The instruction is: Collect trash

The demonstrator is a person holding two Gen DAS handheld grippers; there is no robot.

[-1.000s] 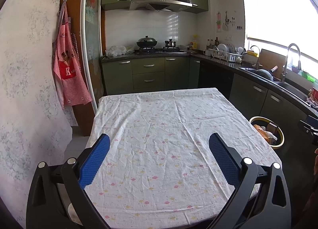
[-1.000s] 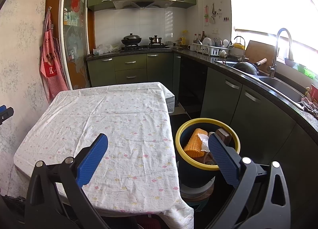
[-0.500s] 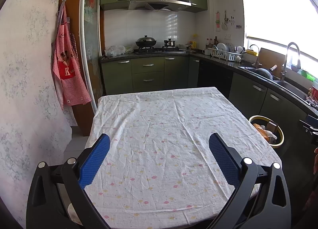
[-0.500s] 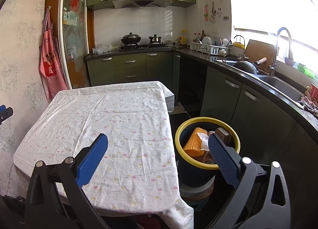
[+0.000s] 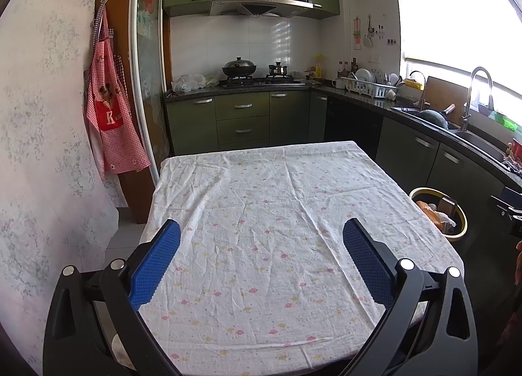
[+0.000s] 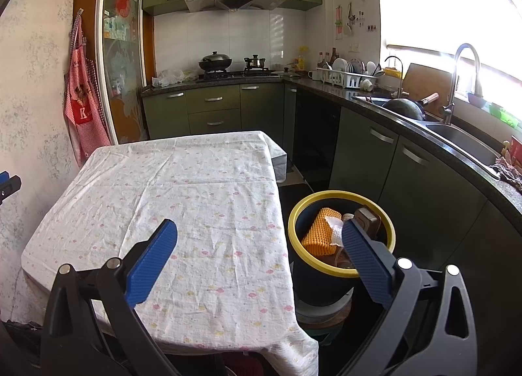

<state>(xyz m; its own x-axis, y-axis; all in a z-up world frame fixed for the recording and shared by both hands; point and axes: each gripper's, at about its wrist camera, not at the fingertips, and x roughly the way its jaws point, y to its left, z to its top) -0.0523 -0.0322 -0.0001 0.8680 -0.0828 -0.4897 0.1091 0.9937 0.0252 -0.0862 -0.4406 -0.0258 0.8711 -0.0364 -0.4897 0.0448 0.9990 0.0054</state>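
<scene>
Both the left gripper (image 5: 261, 235) and right gripper (image 6: 259, 234) hang spread and empty, since the tablecloth (image 5: 261, 213) looks bare and the yellow-rimmed bin (image 6: 341, 270) already holds the trash

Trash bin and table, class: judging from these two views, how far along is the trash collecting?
Done: the bin beside the table already holds an orange pad, crumpled paper and a brown item. No trash shows on the tablecloth. In hand: nothing; the left tongs and the right tongs are both open. Left: nothing visible here.
</scene>
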